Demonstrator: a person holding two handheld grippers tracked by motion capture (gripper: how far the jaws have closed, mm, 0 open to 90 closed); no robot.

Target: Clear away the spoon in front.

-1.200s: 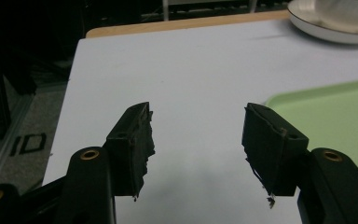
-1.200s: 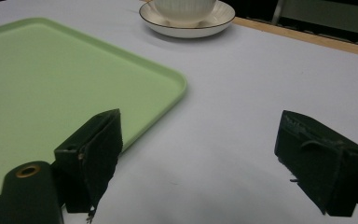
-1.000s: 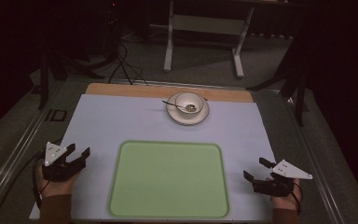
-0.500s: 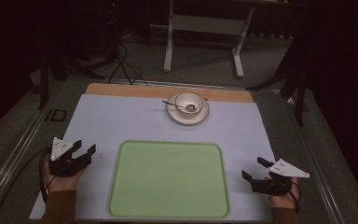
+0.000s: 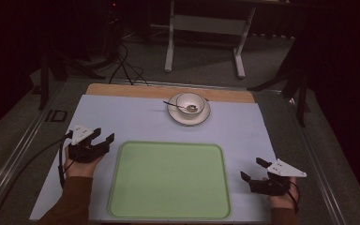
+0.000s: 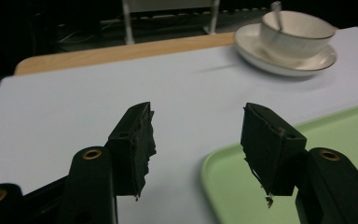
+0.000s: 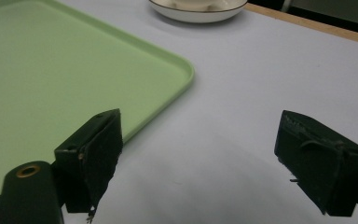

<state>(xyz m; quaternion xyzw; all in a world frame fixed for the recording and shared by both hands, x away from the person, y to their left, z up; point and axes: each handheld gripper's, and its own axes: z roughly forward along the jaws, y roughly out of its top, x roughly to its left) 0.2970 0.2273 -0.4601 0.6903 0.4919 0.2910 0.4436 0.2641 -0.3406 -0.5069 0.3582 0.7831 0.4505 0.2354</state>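
Note:
A light green tray (image 5: 168,180) lies bare at the near middle of the pale blue table mat (image 5: 122,117). A white cup with a spoon (image 5: 190,102) stands on a white saucer (image 5: 188,116) at the far middle. My left gripper (image 5: 104,138) hovers just left of the tray's far left corner, open with nothing between its jaws. My right gripper (image 5: 254,169) sits right of the tray near the front edge, open and holding nothing. In the left gripper view the cup (image 6: 296,31) and saucer (image 6: 284,58) lie ahead to the right. The right gripper view has the tray's corner (image 7: 177,70) at its left.
A wooden strip (image 5: 168,91) runs along the table's far edge. Beyond it on the dark floor stand a white metal frame (image 5: 206,28), dark stands and cables. A cable (image 5: 23,164) trails from the left gripper over the table's left side.
My left gripper has moved forward and a little right, toward the tray's far left corner. The right gripper has barely shifted. Both stay open.

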